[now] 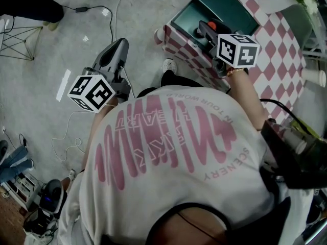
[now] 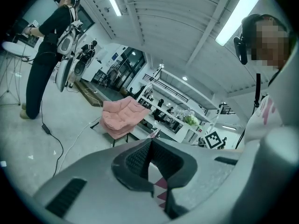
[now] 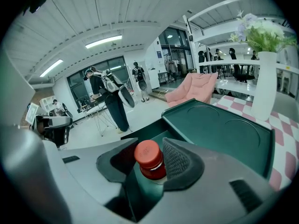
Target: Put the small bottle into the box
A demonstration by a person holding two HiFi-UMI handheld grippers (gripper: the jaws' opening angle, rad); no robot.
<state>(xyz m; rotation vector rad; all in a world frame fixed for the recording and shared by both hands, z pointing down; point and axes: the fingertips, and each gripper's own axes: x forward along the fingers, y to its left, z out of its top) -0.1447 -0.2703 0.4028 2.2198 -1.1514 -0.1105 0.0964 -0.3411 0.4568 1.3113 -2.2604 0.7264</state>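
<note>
My right claw (image 1: 205,30) has the small bottle (image 3: 148,158) between its jaws, above the box (image 1: 230,9) on the surface (image 1: 278,50). My left claw (image 1: 120,46) sits well left, over the floor (image 1: 143,14).

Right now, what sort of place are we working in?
Probably a large open studio or recording hall, not a home: concrete floor with loose cables, long ceiling strip lights, and another person standing with similar grey gear.
</note>
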